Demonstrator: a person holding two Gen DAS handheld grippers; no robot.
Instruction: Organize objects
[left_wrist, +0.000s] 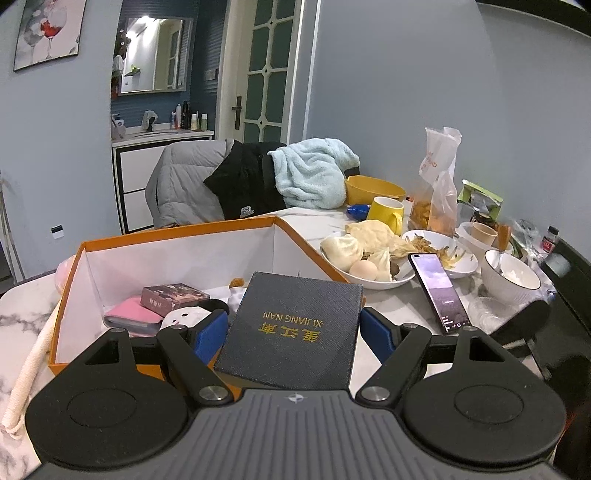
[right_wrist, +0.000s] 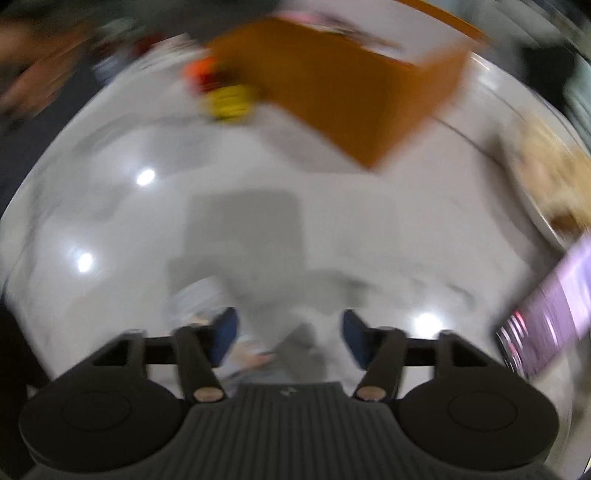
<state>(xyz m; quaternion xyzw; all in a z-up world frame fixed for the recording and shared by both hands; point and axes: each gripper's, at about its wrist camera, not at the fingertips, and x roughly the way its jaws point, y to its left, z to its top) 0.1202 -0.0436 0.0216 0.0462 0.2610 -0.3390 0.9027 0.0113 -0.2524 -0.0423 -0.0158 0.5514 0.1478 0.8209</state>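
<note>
Two left fingers (left_wrist: 215, 334) clamped on black box (left_wrist: 295, 328).

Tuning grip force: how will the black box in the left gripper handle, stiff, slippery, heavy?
The black box looks stiff: flat faces, crisp corners. Its textured cover probably gives the blue pads decent friction. It is wide and flat, so it may pivot if the left gripper loosens over the orange box.

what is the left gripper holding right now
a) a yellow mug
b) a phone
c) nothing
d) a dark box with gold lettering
d: in the left wrist view the left gripper has its blue pads on both sides of the dark box with gold lettering, held over the orange box.
</note>
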